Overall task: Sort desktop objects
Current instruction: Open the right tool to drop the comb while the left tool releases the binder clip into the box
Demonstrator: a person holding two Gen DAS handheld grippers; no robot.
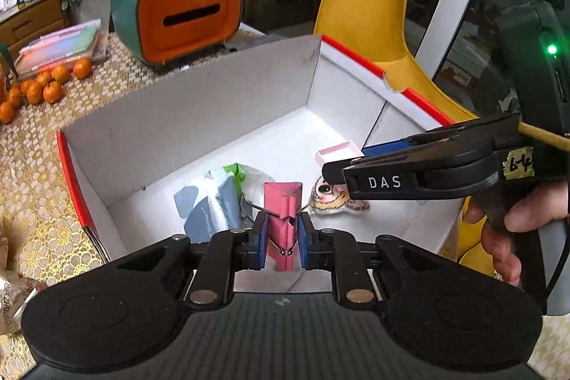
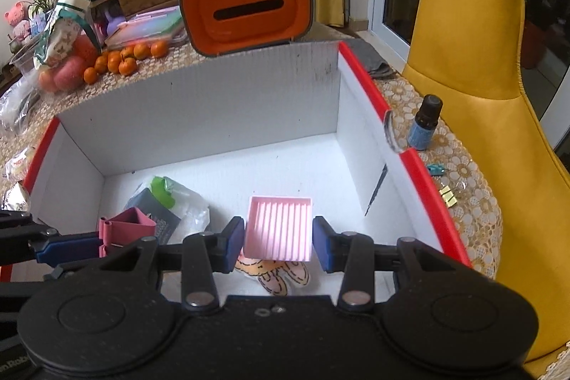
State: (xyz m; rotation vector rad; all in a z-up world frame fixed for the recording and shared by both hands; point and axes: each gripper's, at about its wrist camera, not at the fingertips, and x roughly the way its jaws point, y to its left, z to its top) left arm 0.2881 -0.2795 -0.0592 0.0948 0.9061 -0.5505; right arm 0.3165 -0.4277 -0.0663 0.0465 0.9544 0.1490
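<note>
The white box with red-edged flaps takes up most of both views, standing open on a table covered in a gold lace-pattern cloth. Over its near left part the left gripper has its blue pads closed tight against the sides of a pink binder clip, pinching it with the wire handles squeezed between them; the clip hangs above the box floor, just in front of a crumpled plastic packet lying inside. Beside it the right gripper has its jaws spread about as wide as the pink ridged tray between them; the pads sit right at the tray's edges, but whether they actually press it I cannot tell. Under the tray, on the box floor, lies a cartoon tiger sticker. Behind the box stands an orange-and-green tissue holder with pens in its top, with a heap of mandarins and stacked notebooks to its left. A yellow chair rises at the right, and near it on the cloth stand a small dark dropper bottle and gold clips.
</note>
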